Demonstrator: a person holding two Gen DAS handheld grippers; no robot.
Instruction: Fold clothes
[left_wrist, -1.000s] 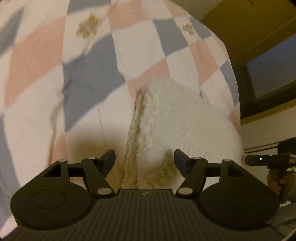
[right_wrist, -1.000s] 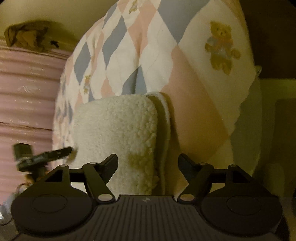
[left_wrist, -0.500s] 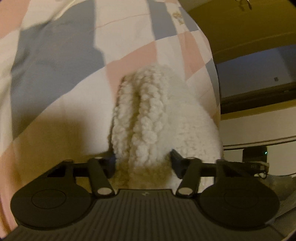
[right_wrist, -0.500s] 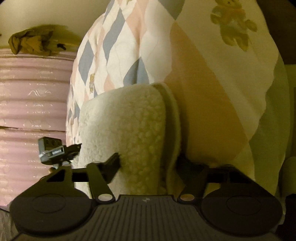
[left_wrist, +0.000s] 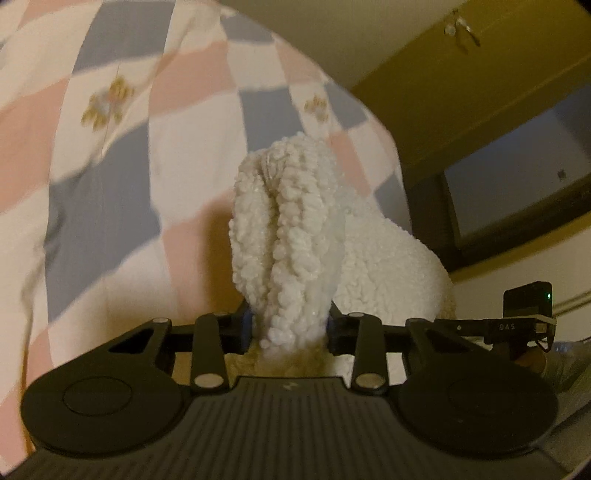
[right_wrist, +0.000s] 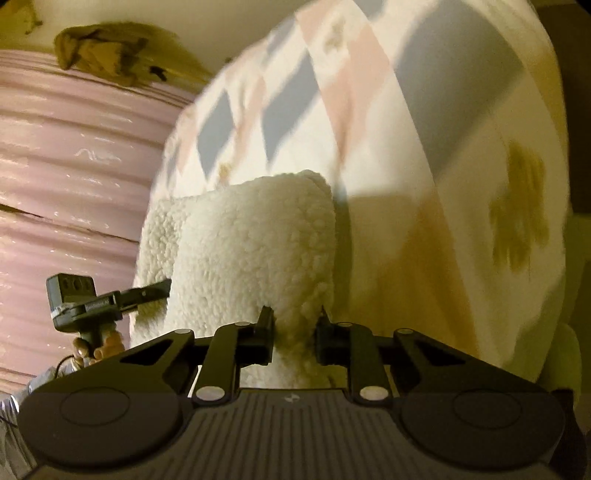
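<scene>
A folded cream fleece garment (left_wrist: 295, 236) lies on a quilt of pink, grey and white diamonds (left_wrist: 122, 155). My left gripper (left_wrist: 288, 326) is shut on the thick folded edge at one end, and the fleece bunches up between its fingers. In the right wrist view the same fleece garment (right_wrist: 255, 251) fills the centre, and my right gripper (right_wrist: 295, 334) is shut on its near corner. The left gripper (right_wrist: 147, 291) also shows there at the left, held by a hand, its tip buried in the fleece. The right gripper's camera end (left_wrist: 524, 314) shows at the right of the left wrist view.
The quilt (right_wrist: 424, 129) carries teddy bear prints and slopes off to the right. A pink ribbed wall or headboard (right_wrist: 74, 184) stands at the left with a brown crumpled thing (right_wrist: 110, 51) on top. A dark window (left_wrist: 517, 192) sits beyond the bed.
Both grippers went from open, straddling the fleece edges, to shut on the fleece. The pinched ends have risen a little off the quilt.
</scene>
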